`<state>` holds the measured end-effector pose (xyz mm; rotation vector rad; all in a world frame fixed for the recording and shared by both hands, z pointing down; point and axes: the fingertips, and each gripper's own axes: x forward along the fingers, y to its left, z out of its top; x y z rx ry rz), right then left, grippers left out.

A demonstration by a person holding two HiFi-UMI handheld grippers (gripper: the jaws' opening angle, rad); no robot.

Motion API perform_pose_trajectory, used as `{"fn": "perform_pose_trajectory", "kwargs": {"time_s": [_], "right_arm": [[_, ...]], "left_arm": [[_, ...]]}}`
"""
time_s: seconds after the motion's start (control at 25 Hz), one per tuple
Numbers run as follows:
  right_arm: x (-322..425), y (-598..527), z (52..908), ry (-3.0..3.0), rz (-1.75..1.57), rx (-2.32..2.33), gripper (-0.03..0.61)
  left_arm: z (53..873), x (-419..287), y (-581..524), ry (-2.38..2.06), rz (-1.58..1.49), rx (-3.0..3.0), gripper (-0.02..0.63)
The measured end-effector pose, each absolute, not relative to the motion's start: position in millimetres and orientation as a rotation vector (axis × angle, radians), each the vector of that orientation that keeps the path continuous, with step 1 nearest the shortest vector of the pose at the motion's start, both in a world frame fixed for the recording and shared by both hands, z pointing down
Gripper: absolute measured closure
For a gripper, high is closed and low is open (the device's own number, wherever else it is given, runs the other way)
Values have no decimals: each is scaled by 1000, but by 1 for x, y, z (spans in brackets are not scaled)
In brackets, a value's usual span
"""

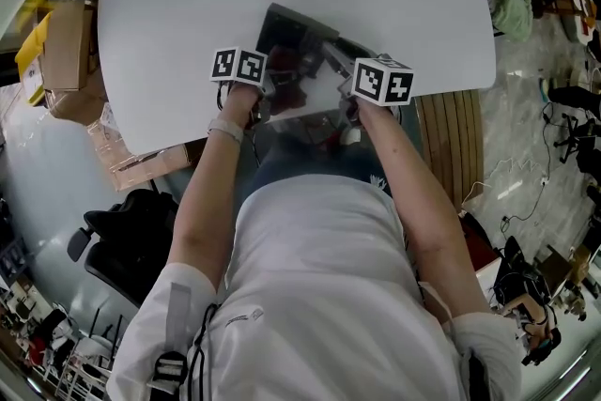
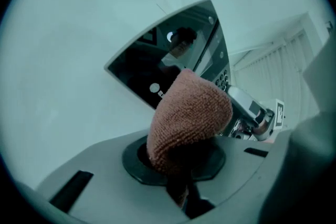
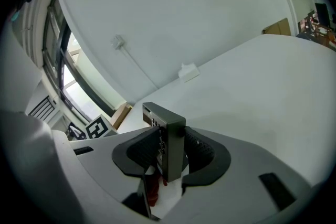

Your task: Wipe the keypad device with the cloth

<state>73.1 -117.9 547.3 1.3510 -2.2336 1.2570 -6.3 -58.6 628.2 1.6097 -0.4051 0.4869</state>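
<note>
Left gripper view: the left gripper [image 2: 178, 181] has its jaws pinched tight on a bunched brown cloth [image 2: 189, 113]. The cloth's rounded end sits just in front of the dark screen of the keypad device [image 2: 152, 65], beside its keys; whether it touches I cannot tell. The right gripper [image 3: 169, 157] clamps the keypad device's edge between both pads, holding it tilted over the white table [image 1: 188, 14].

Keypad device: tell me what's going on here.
A person works two handheld grippers over a white table. The right gripper clamps the keypad device by one end, holding it tilted. The left gripper is shut on a brown cloth, right at the device's dark face; whether they touch isn't clear.
</note>
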Motion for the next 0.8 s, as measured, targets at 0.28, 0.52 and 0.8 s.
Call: {"fn": "perform_pose_trajectory", "kwargs": {"time_s": [0.28, 0.52, 0.8], "right_arm": [[72, -105, 548, -2253, 1285, 1297, 434], [91, -127, 528, -2354, 1250, 1304, 409], [76, -146, 531, -2344, 1214, 1120, 419]], "left_arm": [[624, -29, -61, -457, 457, 1616, 566], [580, -7, -49, -305, 344, 1692, 566], [533, 39, -65, -176, 169, 1750, 565]]}}
